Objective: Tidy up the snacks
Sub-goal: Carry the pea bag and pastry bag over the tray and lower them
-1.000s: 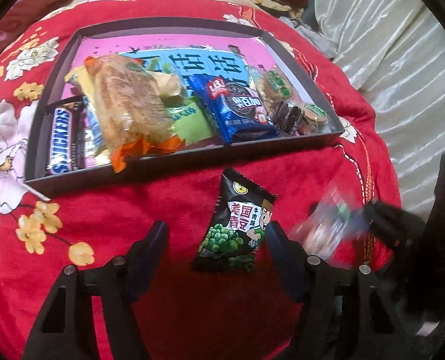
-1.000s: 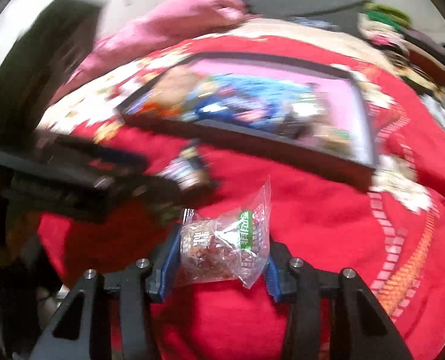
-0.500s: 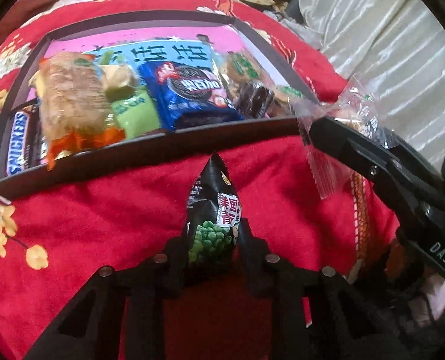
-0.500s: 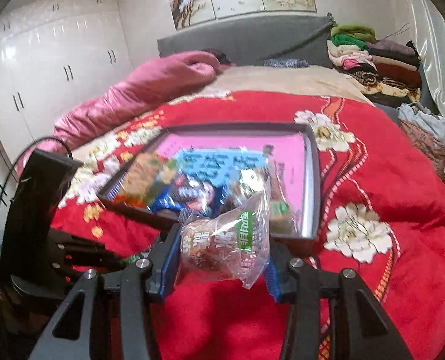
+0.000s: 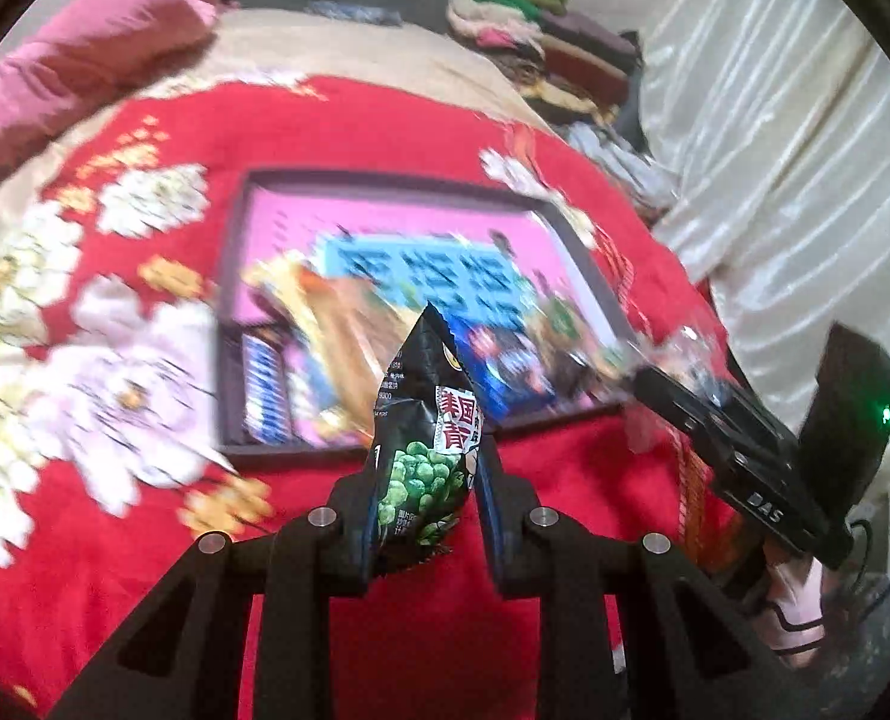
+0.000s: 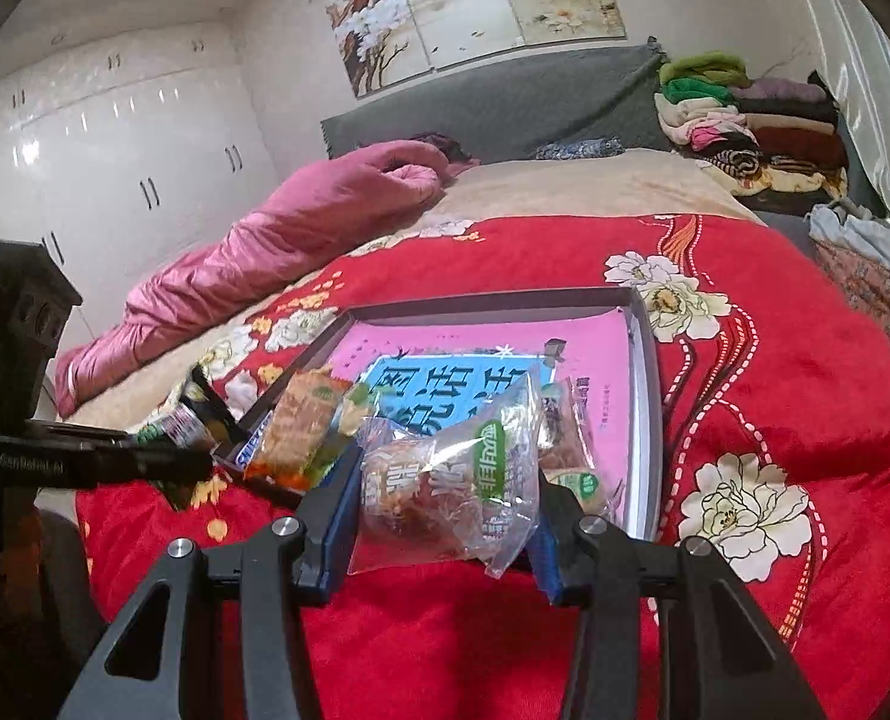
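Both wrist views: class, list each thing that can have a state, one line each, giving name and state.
Left gripper: shut on the black green-pea snack packet.
Black green-pea snack packet: held upright, lifted off the bedspread.
Right gripper: shut on the clear plastic pastry bag.
Clear plastic pastry bag: sealed, held near the tray's front edge.
Dark shallow tray: open-topped, holding several snacks on the red floral bedspread.

Two claws, two held snack packets, one tray.
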The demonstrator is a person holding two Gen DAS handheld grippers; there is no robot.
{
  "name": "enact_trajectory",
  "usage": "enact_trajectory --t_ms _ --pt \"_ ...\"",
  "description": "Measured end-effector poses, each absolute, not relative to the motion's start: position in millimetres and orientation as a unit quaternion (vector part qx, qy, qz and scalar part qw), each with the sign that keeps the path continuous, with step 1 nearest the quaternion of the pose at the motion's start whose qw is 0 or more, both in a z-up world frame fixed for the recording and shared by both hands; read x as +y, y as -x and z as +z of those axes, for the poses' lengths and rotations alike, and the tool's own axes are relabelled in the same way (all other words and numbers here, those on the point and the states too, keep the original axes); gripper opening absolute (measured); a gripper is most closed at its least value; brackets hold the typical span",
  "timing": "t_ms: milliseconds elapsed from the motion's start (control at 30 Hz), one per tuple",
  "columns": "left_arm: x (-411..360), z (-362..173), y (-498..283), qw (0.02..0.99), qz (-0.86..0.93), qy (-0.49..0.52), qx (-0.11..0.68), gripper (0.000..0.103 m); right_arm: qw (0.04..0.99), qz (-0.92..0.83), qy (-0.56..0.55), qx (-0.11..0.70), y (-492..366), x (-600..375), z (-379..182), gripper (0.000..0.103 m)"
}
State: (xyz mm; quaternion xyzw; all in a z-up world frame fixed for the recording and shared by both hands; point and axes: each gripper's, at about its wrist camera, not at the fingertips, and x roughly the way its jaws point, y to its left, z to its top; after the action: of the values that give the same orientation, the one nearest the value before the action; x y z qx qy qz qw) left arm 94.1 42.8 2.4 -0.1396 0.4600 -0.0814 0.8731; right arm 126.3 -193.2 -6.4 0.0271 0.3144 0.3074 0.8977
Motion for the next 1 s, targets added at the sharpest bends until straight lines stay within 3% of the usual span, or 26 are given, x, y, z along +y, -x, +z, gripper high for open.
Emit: enact_trajectory --t_ms 300,1000 --pt "83 -3 -113 0.880 -0.031 0.167 0.444 0.027 0.901 0.304 -0.023 0.309 -140 -189 -7 0.048" --pt "76 -31 -139 0.875 -0.021 0.161 0.456 0.027 0.895 0.307 -0.021 0.323 -167 -171 -21 0.048"
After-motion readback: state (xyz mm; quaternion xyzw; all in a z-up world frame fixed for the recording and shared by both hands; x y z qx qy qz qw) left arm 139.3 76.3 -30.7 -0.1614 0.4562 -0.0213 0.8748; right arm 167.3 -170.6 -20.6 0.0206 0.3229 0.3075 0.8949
